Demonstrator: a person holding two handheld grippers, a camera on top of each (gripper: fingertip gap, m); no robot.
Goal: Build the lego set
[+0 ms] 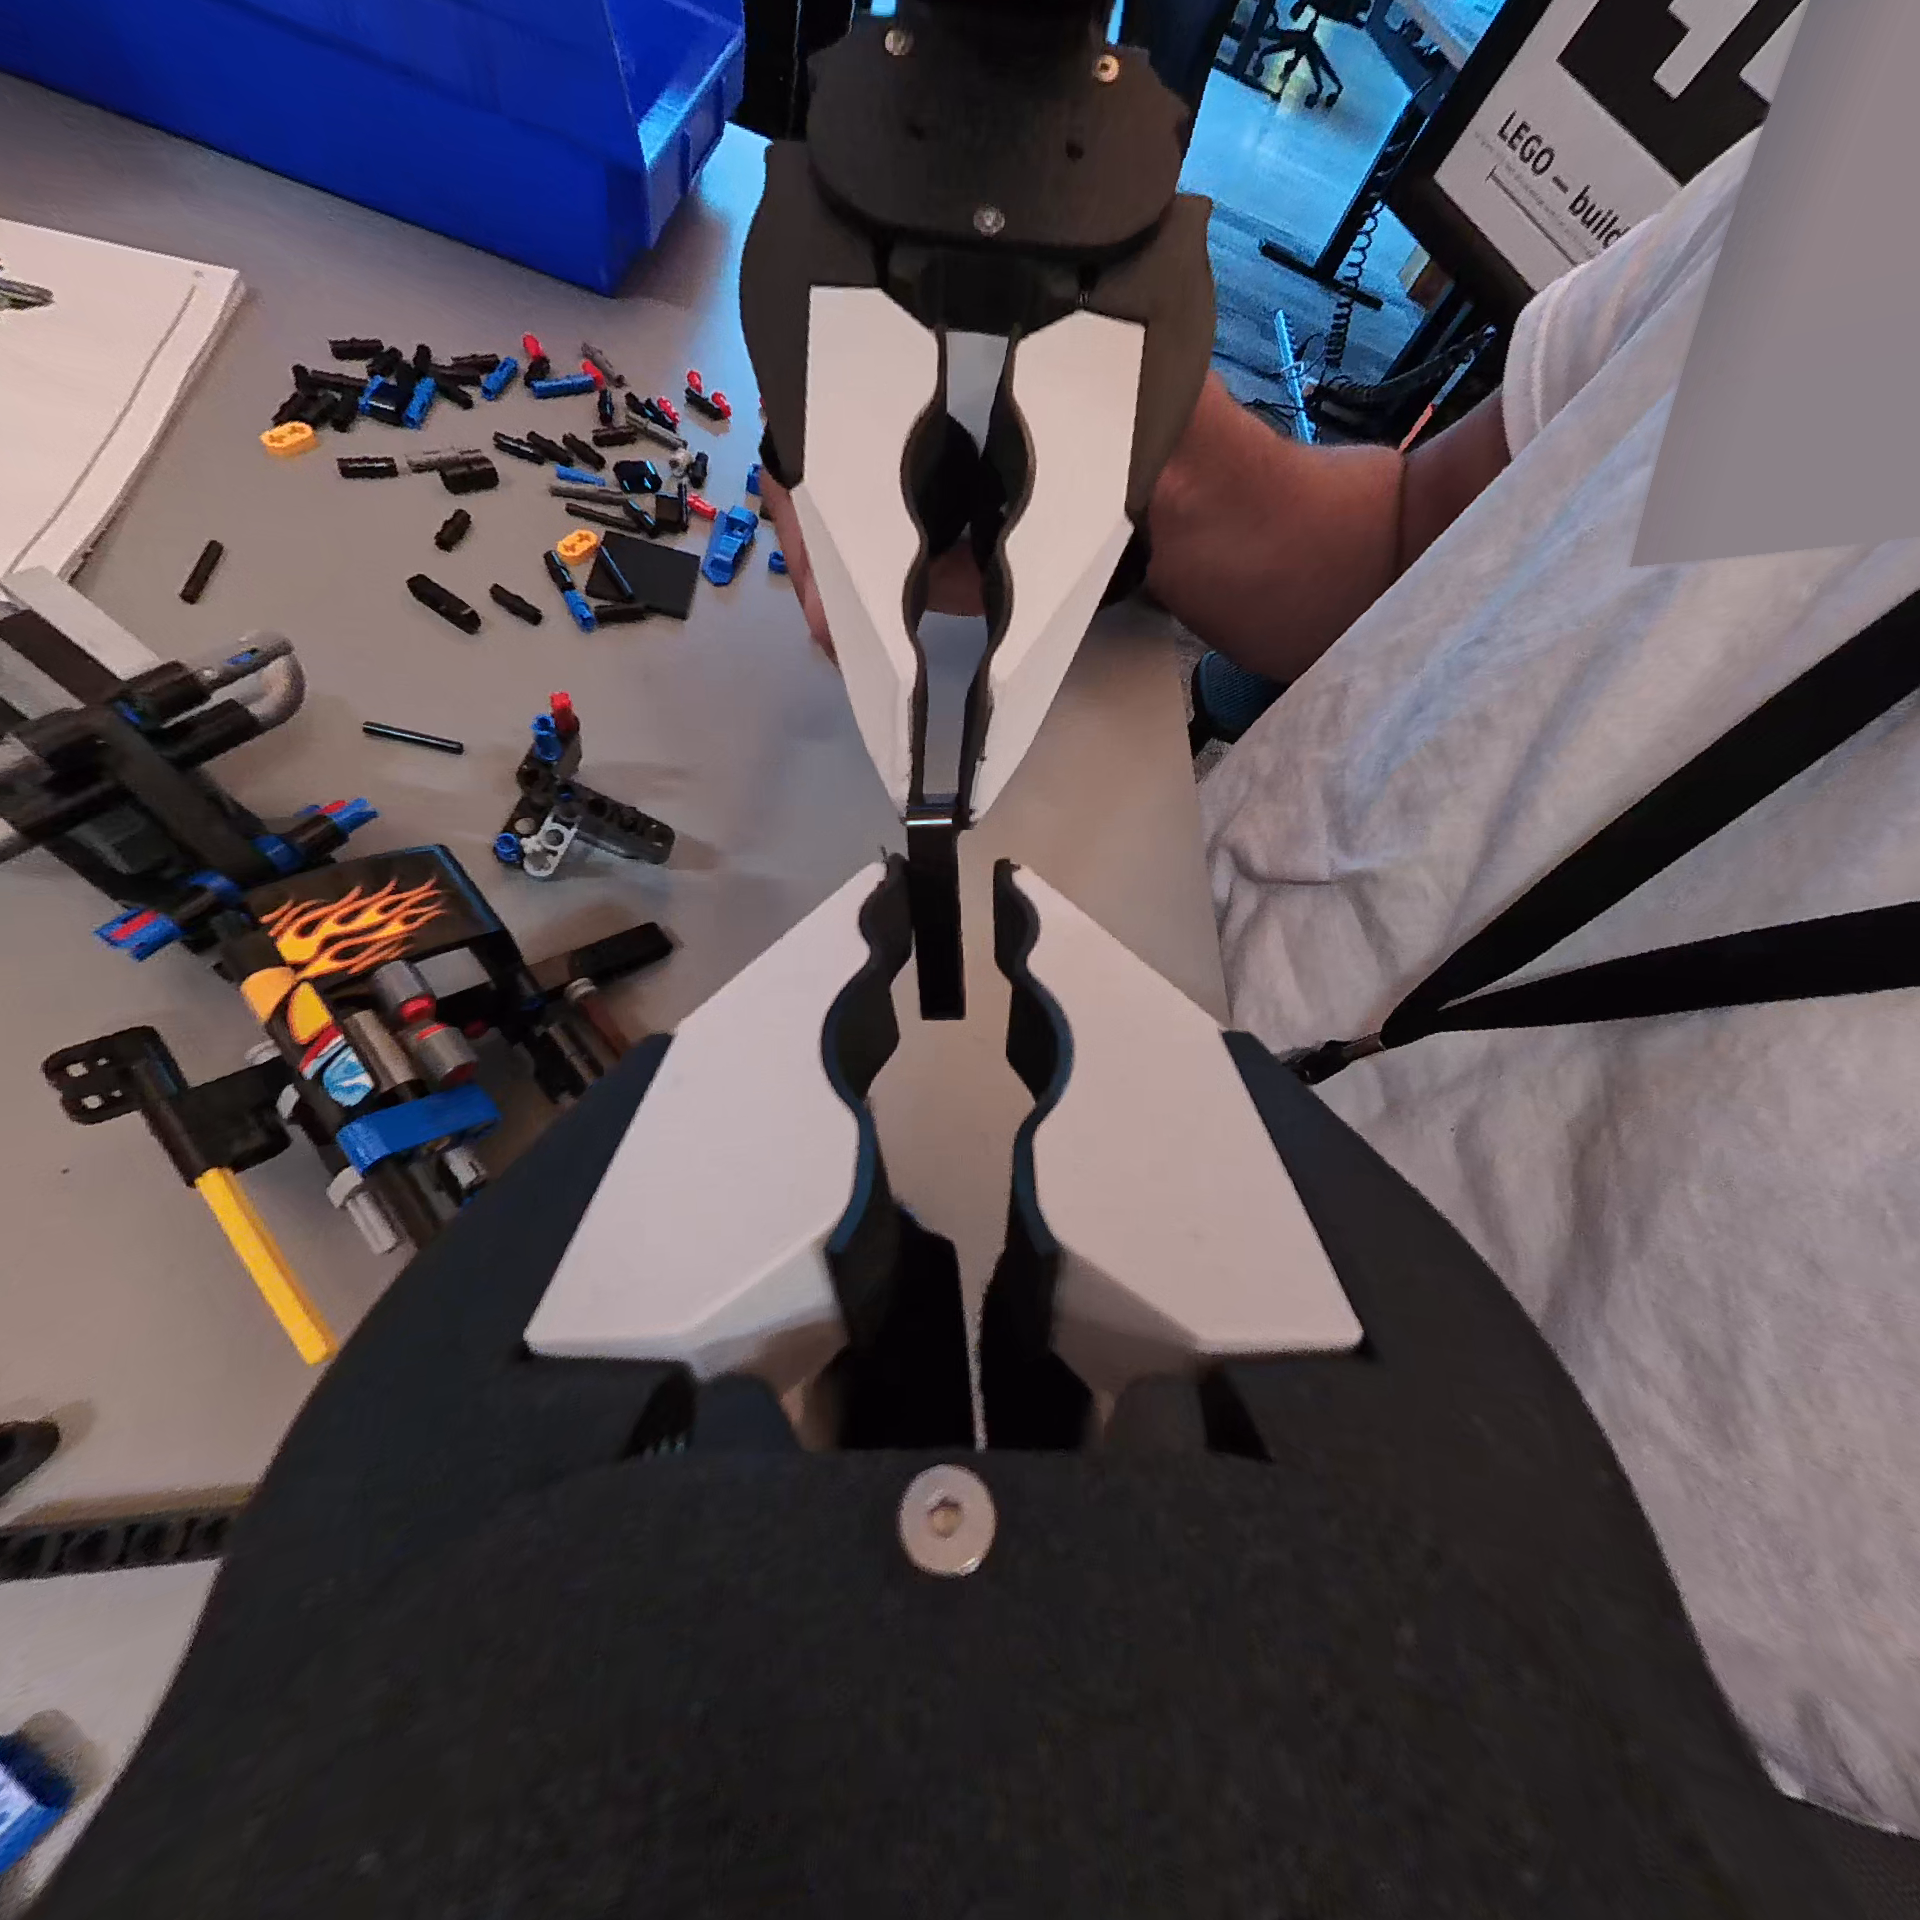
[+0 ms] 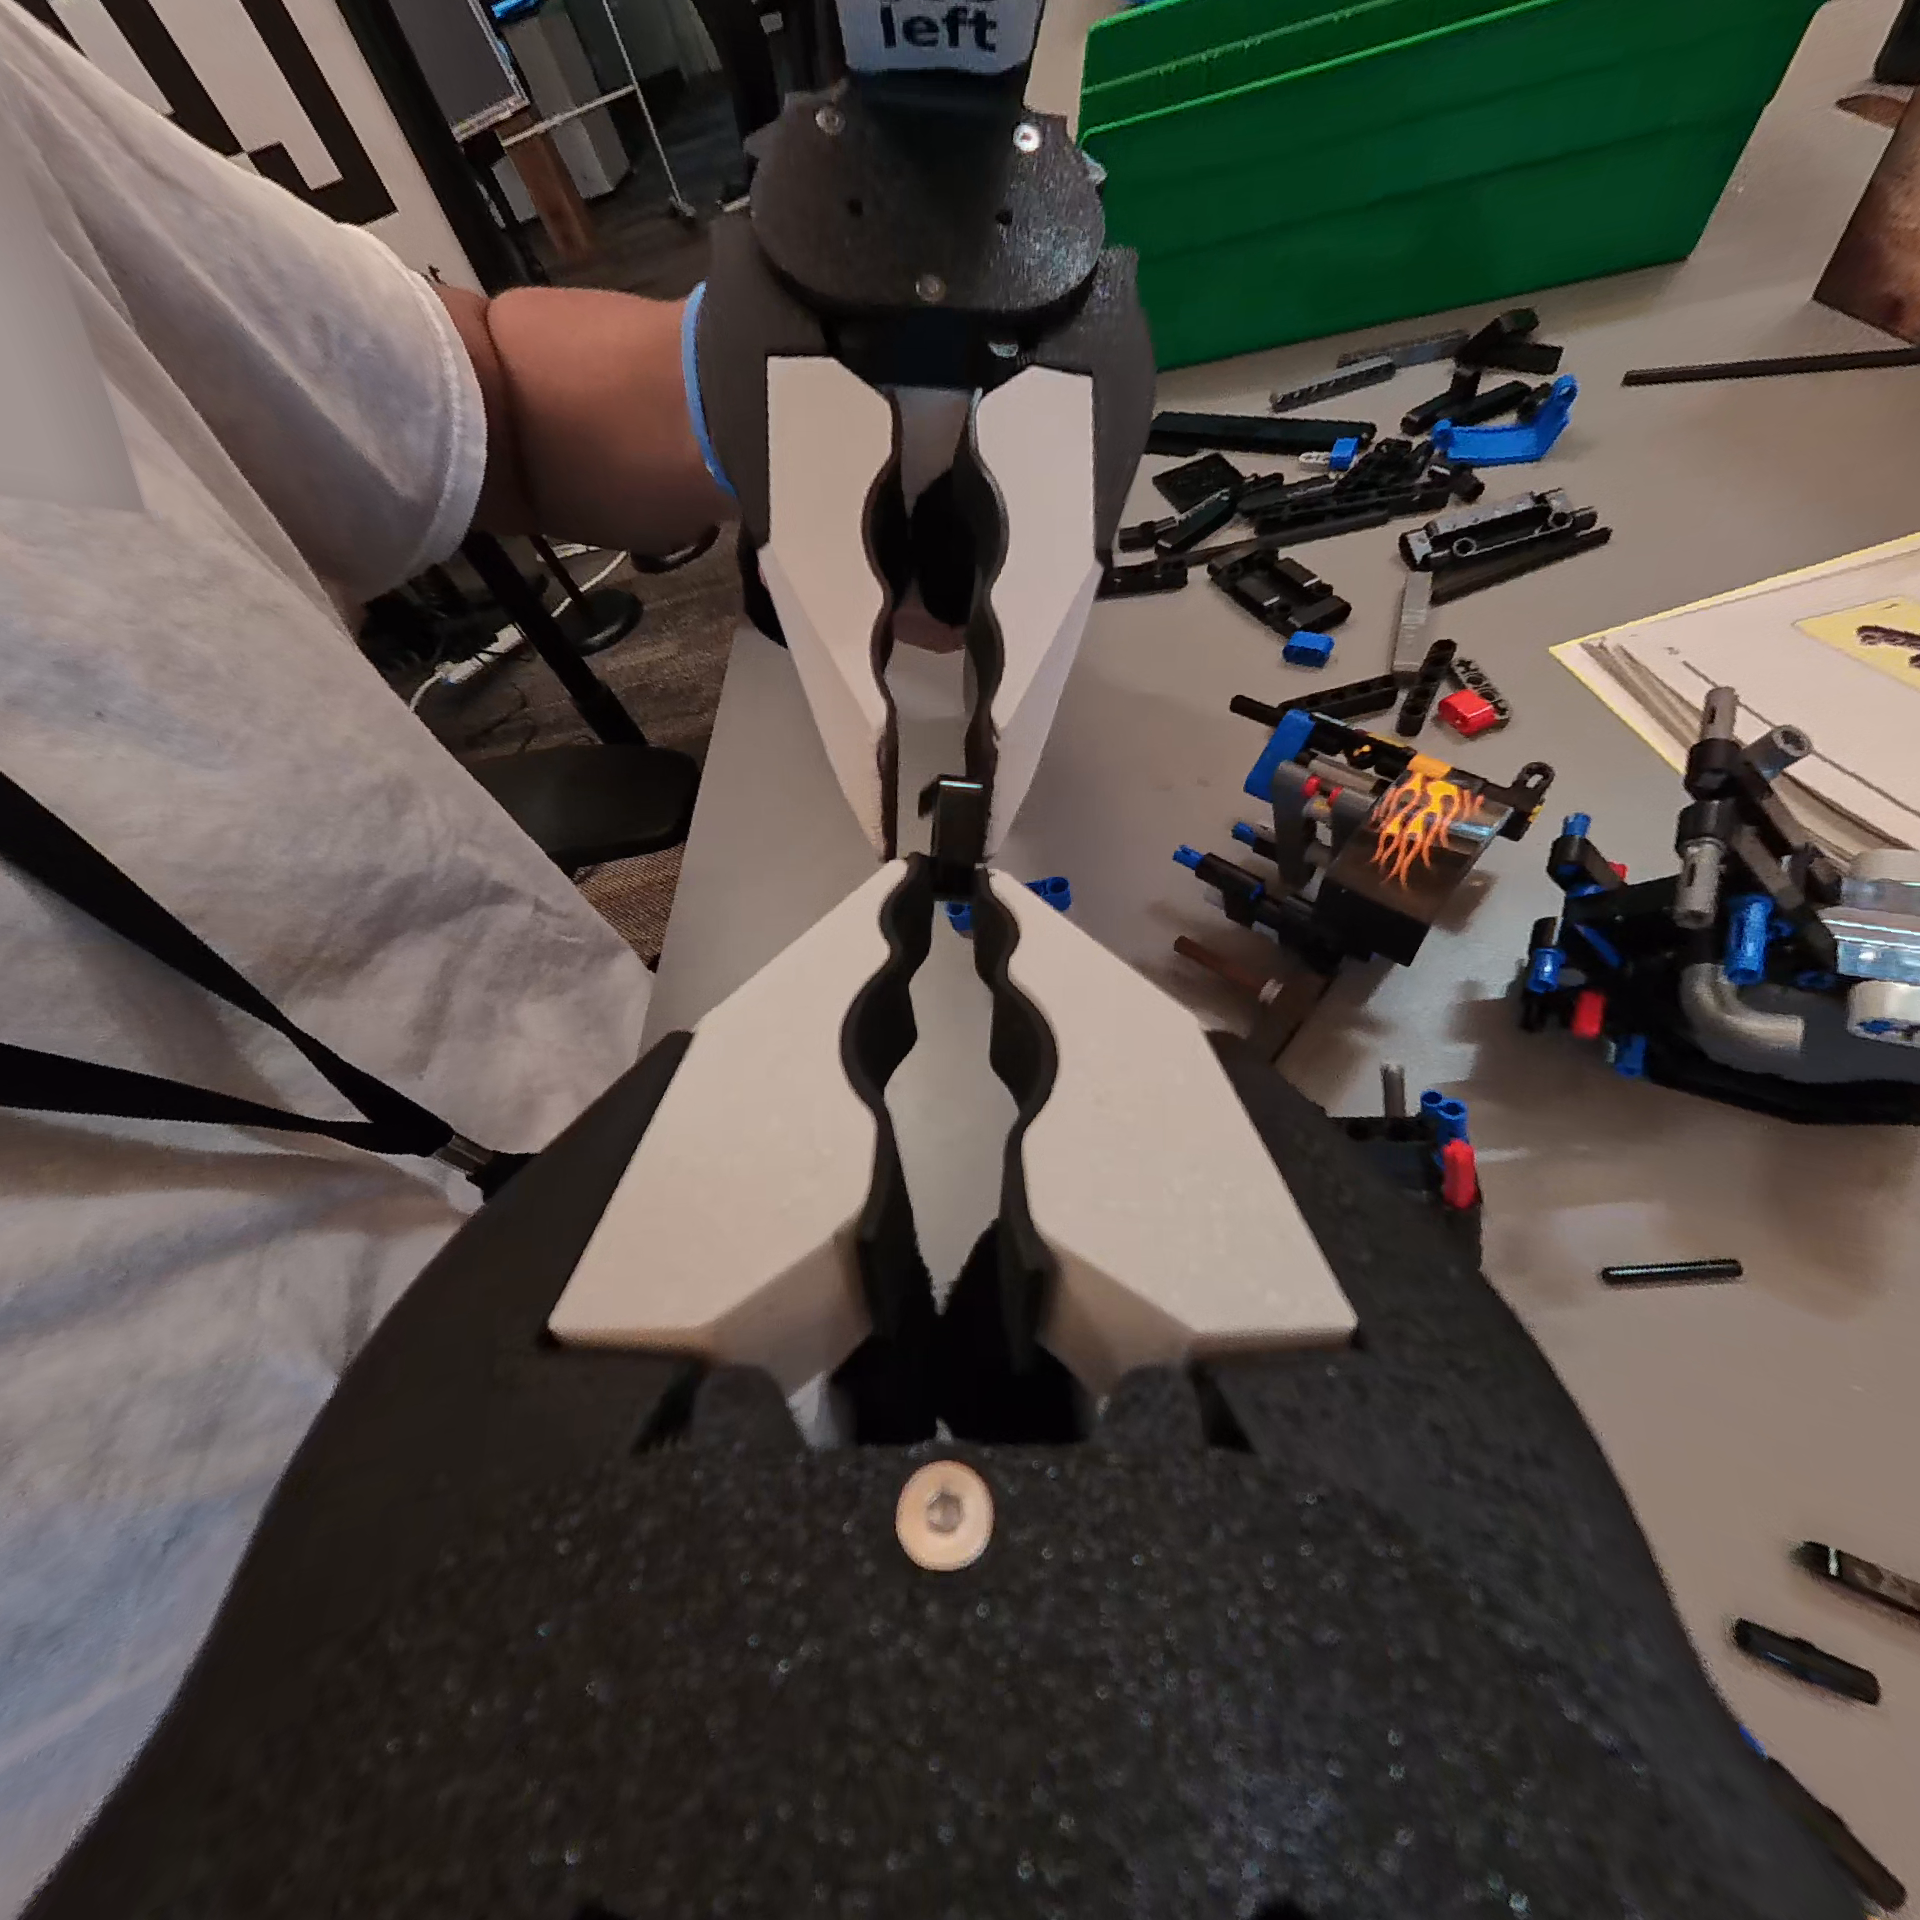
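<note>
My right gripper (image 2: pixel 951 868) is shut on a short black lego beam (image 2: pixel 958 805) and holds it in the air near the table's edge. In the left wrist view the right gripper (image 1: pixel 940 810) comes in from the top and the beam (image 1: pixel 940 956) hangs down between my left gripper's (image 1: pixel 943 868) fingers. The left gripper is open, its jaws apart on either side of the beam without clamping it. The two grippers face each other tip to tip. A black sub-assembly with a flame decal (image 1: pixel 353 925) lies on the table to the left; it also shows in the right wrist view (image 2: pixel 1423 821).
Loose black, blue and red pieces (image 1: pixel 540 468) lie scattered, with longer beams (image 2: pixel 1351 499) farther off. A larger black chassis build (image 2: pixel 1745 956), an instruction booklet (image 2: pixel 1766 665), a blue bin (image 1: pixel 416 104) and a green bin (image 2: pixel 1403 177) ring the table. A person's white shirt (image 1: pixel 1558 831) is close. My two grippers' fingertips are within a few centimetres of each other.
</note>
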